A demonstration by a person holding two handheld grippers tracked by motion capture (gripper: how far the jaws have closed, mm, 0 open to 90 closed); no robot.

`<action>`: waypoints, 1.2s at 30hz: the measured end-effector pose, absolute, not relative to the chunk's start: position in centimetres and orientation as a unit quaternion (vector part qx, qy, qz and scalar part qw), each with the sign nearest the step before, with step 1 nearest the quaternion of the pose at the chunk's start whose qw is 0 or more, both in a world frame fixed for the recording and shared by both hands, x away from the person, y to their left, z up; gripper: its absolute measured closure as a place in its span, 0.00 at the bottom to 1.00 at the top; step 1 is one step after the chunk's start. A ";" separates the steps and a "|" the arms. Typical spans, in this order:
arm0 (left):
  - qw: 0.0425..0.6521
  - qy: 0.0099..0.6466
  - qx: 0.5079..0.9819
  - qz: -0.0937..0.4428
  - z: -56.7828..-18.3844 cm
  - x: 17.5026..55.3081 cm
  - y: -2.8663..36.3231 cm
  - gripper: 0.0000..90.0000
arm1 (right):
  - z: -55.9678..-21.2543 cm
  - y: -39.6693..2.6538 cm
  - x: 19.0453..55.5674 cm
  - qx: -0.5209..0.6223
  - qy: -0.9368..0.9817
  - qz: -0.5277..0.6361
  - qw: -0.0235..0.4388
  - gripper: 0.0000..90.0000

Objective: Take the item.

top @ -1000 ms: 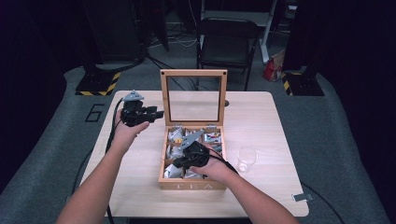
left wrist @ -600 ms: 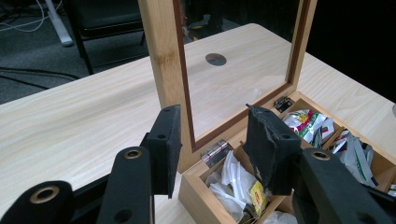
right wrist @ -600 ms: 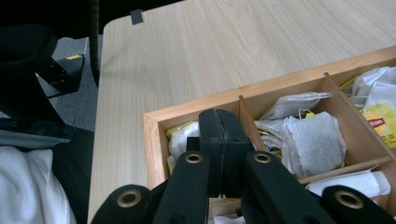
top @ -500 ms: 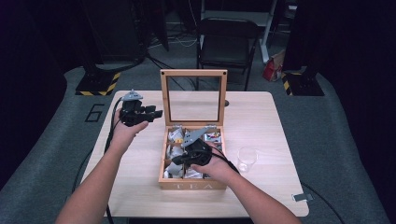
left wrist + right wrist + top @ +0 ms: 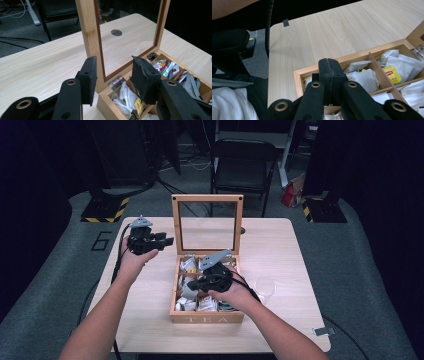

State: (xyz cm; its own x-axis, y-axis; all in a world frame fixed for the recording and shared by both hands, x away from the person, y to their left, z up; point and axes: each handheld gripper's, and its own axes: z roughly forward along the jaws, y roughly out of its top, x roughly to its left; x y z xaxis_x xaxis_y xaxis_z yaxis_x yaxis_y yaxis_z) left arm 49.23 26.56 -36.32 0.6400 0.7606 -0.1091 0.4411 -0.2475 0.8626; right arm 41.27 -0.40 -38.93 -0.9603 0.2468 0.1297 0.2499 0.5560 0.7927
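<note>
In the high view, a wooden tea box (image 5: 207, 316) is sitting near the middle of the light wooden table (image 5: 280, 250), close to its near edge, with its glass-paned lid (image 5: 207, 224) standing upright at the box's far side. The compartments are holding tea bags (image 5: 188, 265). The left gripper (image 5: 167, 240) is hovering over the table's left part, just beside the lid's left post, held by the person's left hand (image 5: 133, 260). The right gripper (image 5: 194, 284) is reaching down over the box's middle compartments from the right hand (image 5: 235, 293). A clear glass (image 5: 265, 287) is standing on the table just right of the box. A black chair (image 5: 243, 162) is standing on the floor beyond the table's far edge.

In the left gripper view, the left gripper (image 5: 113, 75) is holding its jaws wide apart with nothing between them, the lid frame's post (image 5: 89, 37) rising just beyond. A yellow-tagged tea bag (image 5: 138, 105) is lying in the nearest compartment.

In the right gripper view, the right gripper (image 5: 329, 65) is pressing its jaws fully together above the box's corner compartment; I cannot tell whether anything is pinched between them. A yellow-labelled tea bag (image 5: 391, 74) is lying in a compartment to the right.
</note>
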 end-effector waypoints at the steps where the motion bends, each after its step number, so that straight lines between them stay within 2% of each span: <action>1: 0.475 0.390 0.770 0.168 -36.3 49.2 26.6 0.62 | -38.8 -0.5 41.3 -0.148 -0.880 -0.452 0.003 1.00; 15: 0.473 0.392 0.770 0.170 -36.2 49.1 26.9 0.61 | -37.4 -3.1 41.8 -0.178 -0.867 -0.466 -0.009 1.00; 36: 0.470 0.398 0.769 0.173 -36.1 49.2 27.0 0.61 | -35.1 -12.0 41.9 -0.247 -0.847 -0.464 -0.070 1.00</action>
State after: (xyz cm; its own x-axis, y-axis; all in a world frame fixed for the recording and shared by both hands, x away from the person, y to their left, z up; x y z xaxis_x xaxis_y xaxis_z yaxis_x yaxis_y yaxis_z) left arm 49.18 26.98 -36.12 0.6237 0.7742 -0.1079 0.4490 -0.2419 0.8602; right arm 41.90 -11.96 -35.11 -0.8679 0.4841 0.1116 0.3545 0.4462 0.8217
